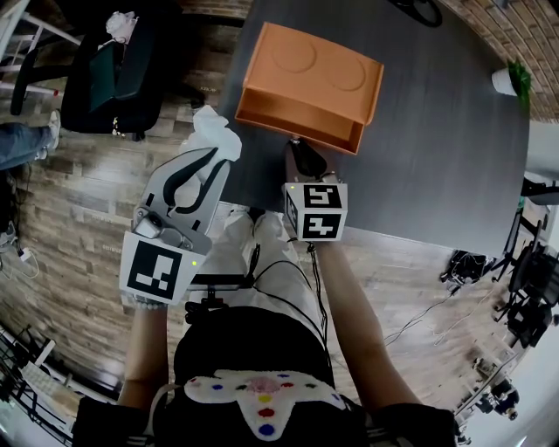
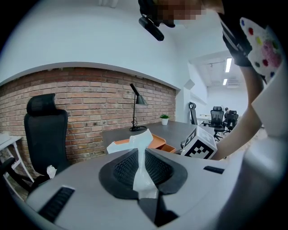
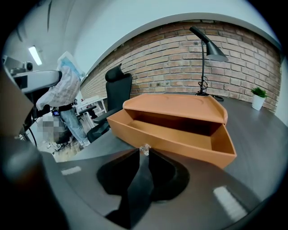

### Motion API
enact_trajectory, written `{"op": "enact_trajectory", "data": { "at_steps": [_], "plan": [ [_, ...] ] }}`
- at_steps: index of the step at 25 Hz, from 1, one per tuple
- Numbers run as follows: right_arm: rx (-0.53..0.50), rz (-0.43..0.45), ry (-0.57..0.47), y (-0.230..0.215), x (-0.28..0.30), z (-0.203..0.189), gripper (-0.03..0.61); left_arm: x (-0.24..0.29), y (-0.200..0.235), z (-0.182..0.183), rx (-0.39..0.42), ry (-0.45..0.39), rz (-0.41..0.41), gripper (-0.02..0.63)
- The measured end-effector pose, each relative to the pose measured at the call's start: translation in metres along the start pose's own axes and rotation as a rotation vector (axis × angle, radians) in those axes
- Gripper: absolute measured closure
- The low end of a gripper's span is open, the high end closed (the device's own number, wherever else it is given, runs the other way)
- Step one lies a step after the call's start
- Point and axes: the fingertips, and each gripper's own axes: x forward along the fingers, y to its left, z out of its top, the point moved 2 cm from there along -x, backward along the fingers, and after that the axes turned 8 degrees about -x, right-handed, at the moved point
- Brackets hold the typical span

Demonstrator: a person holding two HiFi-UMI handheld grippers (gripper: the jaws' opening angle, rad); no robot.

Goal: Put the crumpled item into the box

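An orange box (image 1: 310,83) lies on the dark grey table (image 1: 454,157), its open side toward me. My left gripper (image 1: 207,159) hangs over the wooden floor just left of the table edge, shut on a white crumpled item (image 1: 212,133) that bulges past the fingertips. In the left gripper view the crumpled item (image 2: 145,168) is pinched flat between the pads, with the box (image 2: 157,141) beyond it. My right gripper (image 1: 303,155) is over the table right before the box opening (image 3: 180,128), jaws together, with only a tiny clear speck (image 3: 144,149) at the tips.
A black office chair (image 1: 113,74) with a white wad (image 1: 120,24) on it stands at the far left. A person in jeans (image 3: 74,123) stands past the chair. A desk lamp (image 3: 208,49) and a potted plant (image 1: 508,80) are on the table's far side.
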Motion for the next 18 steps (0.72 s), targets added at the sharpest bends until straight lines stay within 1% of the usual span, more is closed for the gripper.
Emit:
{"op": "enact_trajectory", "data": {
  "at_steps": [6, 10, 15, 18],
  "plan": [
    [-0.001, 0.011, 0.008, 0.008, -0.008, -0.006, 0.506, -0.002, -0.002, -0.001, 0.006, 0.003, -0.008, 0.568],
    [0.017, 0.017, 0.002, 0.016, -0.017, -0.011, 0.506, -0.006, -0.008, -0.004, 0.009, 0.000, -0.012, 0.568],
    [0.015, 0.009, 0.015, 0.016, -0.024, -0.020, 0.506, -0.011, -0.013, -0.005, 0.013, 0.000, -0.014, 0.568],
    [0.021, 0.013, 0.011, 0.019, -0.025, -0.019, 0.506, -0.014, -0.012, -0.006, 0.010, -0.002, -0.012, 0.568]
  ]
}}
